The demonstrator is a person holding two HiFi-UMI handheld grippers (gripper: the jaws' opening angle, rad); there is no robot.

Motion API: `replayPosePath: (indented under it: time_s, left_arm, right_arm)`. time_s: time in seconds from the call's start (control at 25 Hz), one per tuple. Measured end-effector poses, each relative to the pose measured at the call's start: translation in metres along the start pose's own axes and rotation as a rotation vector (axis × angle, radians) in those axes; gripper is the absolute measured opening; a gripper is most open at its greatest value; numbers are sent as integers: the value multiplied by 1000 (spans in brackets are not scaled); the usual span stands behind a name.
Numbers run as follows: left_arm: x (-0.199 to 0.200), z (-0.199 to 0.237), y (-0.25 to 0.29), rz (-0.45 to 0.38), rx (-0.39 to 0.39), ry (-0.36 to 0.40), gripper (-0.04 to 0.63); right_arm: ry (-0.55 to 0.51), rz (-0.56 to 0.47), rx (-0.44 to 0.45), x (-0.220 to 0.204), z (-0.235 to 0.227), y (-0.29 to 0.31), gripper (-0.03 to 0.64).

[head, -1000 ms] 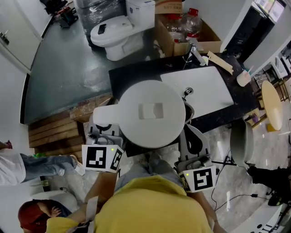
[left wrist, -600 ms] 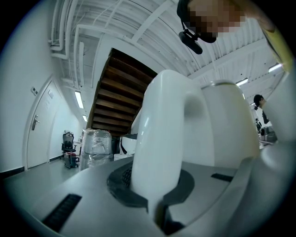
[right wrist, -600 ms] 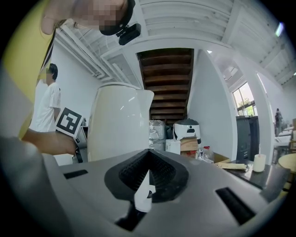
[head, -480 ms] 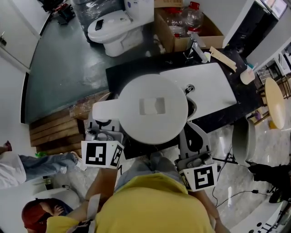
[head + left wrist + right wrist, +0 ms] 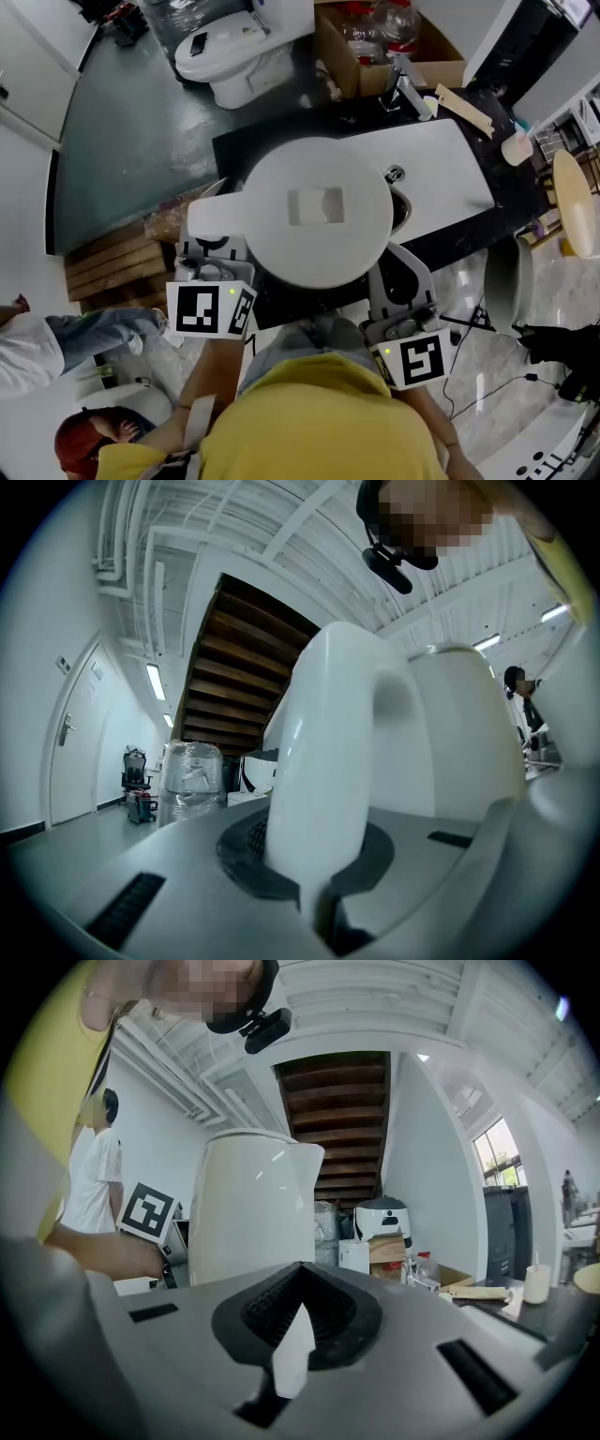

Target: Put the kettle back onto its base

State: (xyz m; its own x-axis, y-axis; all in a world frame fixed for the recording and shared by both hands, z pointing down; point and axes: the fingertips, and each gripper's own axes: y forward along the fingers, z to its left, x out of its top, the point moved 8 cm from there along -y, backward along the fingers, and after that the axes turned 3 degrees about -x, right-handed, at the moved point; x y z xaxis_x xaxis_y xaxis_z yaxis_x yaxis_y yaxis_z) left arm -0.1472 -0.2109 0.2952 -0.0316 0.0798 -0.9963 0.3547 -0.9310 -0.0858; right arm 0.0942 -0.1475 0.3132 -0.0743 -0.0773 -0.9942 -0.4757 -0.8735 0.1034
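Two grippers: my left gripper [image 5: 323, 892] and right gripper [image 5: 298, 1326], each with a marker cube.
Markings: a black-and-white square pattern on the left cube [image 5: 208, 309] and on the right cube [image 5: 419, 361]; these are the only print I can make out.
Left gripper: jaws clamped on the handle [image 5: 328, 761] of the kettle [image 5: 319, 220], which rises upright between the pads.
Right gripper: jaws drawn together, with only a thin pale slit between the pads and nothing held.
Kettle to left gripper: the white body stands just beyond the jaws, with the handle pointing back at me.
Kettle to right gripper: ahead and a little left of the jaws, apart from them.
Kettle in head view: lid up, with a square recess [image 5: 315, 206], over the near edge of the black counter [image 5: 253, 150], just left of the white sink [image 5: 441, 169].
Base: a dark round shape [image 5: 401, 211] shows past the kettle's right edge; I cannot tell whether it is the base.
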Motion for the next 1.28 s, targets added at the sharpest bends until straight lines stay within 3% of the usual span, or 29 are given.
replayPosePath:
  time_s: [0.16, 0.76, 1.28]
  left_arm:
    - [-3, 2, 9, -7, -2, -11, 17]
    - [-14, 10, 35, -32, -11, 11, 17]
    - [-39, 15, 50, -15, -8, 3, 17]
  right_arm:
    - [-8, -43, 0, 2, -5, 8, 8]
    - [-21, -51, -7, -6, -21, 33, 8]
    - [-35, -11, -9, -25, -30, 51, 8]
